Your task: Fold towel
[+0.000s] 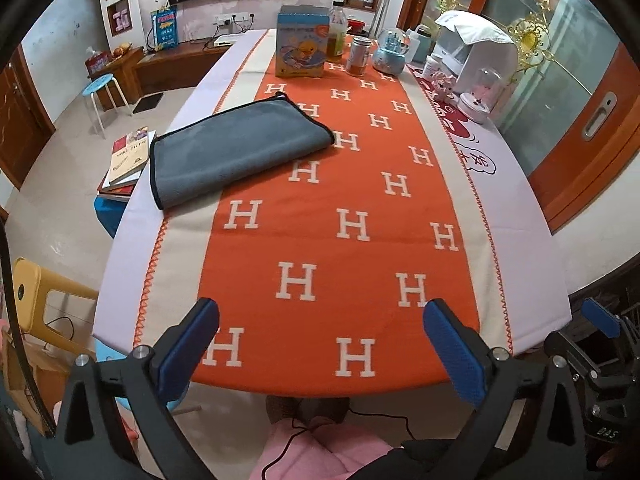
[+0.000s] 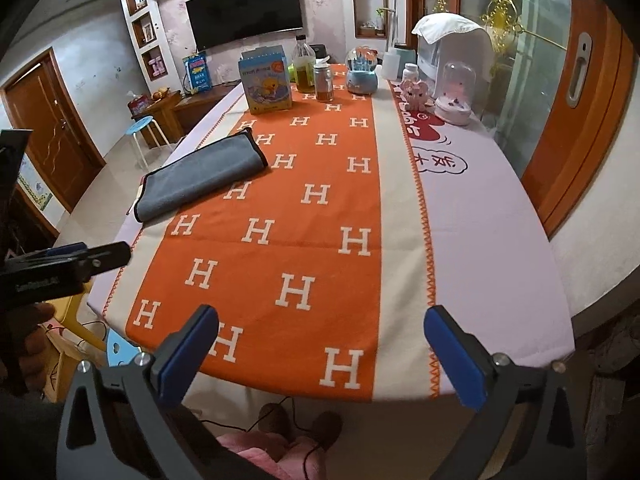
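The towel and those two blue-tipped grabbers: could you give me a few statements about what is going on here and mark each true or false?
1. The grey towel lies flat on the table, already folded over. True.
2. The left gripper is clamped on the towel. False: its fingers stand wide apart, near the table's front edge, well short of the towel.
3. The right gripper is open and holds nothing. True.
4. The towel sits on the right side of the table, by the white appliance. False: it lies at the left edge, partly on the orange cloth.
5. A box with a yellow duck stands at the far end of the table. True.
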`<state>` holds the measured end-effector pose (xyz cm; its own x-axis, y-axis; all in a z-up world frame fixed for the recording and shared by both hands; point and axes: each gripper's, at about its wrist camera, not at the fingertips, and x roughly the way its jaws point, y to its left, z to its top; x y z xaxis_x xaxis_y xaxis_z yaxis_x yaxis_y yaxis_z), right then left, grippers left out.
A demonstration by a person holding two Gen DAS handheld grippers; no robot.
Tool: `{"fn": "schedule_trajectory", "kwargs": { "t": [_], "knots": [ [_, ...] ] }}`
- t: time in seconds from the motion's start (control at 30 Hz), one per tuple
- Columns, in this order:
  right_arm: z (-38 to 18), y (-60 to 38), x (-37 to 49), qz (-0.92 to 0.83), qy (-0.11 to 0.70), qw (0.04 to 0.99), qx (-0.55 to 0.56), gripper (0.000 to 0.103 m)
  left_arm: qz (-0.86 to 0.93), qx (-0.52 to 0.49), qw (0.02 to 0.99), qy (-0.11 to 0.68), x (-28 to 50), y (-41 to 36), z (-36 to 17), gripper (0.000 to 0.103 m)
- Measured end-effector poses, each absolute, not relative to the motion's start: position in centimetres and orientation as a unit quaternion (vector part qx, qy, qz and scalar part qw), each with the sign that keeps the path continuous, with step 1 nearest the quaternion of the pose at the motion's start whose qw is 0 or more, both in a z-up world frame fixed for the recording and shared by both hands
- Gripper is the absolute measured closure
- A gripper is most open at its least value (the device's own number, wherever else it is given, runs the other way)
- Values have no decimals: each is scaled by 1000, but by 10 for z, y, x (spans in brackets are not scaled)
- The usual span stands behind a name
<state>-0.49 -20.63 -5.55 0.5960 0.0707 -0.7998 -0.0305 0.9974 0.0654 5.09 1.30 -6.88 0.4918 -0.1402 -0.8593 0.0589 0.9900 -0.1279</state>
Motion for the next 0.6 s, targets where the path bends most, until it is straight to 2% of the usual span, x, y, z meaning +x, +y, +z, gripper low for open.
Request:
{"fn": "schedule_trajectory", "kwargs": {
  "t": [0.3, 0.6],
  "knots": [
    [-39, -211, -8, 19, 470, 880, 58, 0, -52, 13, 880, 472, 39, -8, -38, 1],
    [-24, -186, -19, -3, 460, 886, 59, 0, -56, 9, 889, 455, 28, 6, -16, 1]
  ]
}}
